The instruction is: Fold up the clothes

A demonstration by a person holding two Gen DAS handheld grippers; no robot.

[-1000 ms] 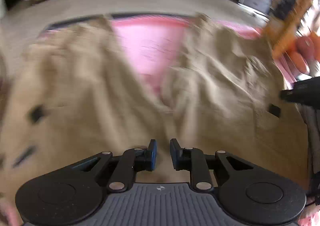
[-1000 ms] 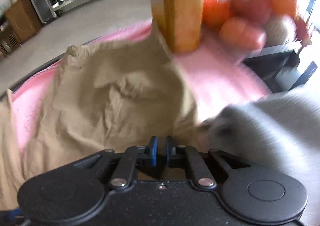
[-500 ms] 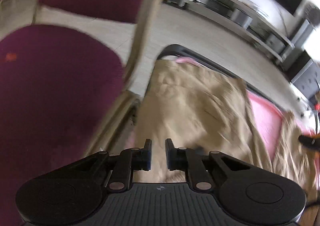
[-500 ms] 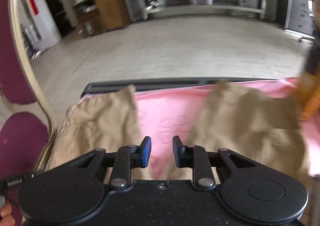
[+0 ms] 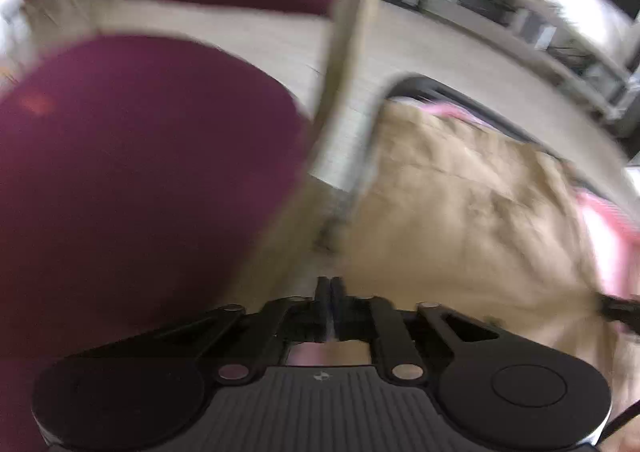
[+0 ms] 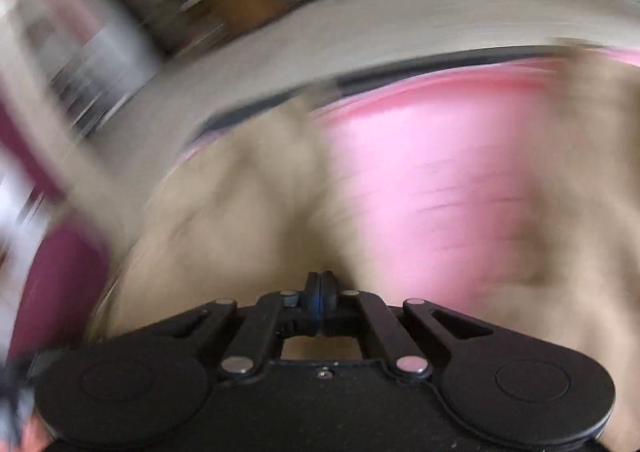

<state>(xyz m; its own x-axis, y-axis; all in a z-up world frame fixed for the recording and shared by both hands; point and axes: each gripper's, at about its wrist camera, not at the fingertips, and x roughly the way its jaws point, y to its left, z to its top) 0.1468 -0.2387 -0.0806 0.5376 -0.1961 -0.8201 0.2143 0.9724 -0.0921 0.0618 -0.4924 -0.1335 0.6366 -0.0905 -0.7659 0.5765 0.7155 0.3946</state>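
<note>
On the pink cloth (image 6: 432, 188) that covers the table lies the tan garment (image 5: 460, 212), which looks like a pair of shorts or trousers: one leg runs up the left side toward the table's dark edge (image 5: 460, 96), and a second tan leg shows at the far right of the right wrist view, with bare pink between the two. So the legs lie apart and not one upon the other.

Both claws sit at the near edge of the left leg. The left gripper (image 5: 329, 288) has its fingers drawn close, with only a slit between them, at the outer border of the fabric. The right gripper (image 6: 319, 284) has its blue pads pressed together at the inner border. Whether cloth is pinched in either one I cannot tell, since both pictures are badly smeared.

The risks come from that doubt. If only a thin fringe is caught, the leg may slip free on lifting and drop crumpled. A purple chair (image 5: 140, 180) stands just beside the table corner, so a swing outward could snag on its frame. A hasty pull could also drag the pink cloth along with the garment.
</note>
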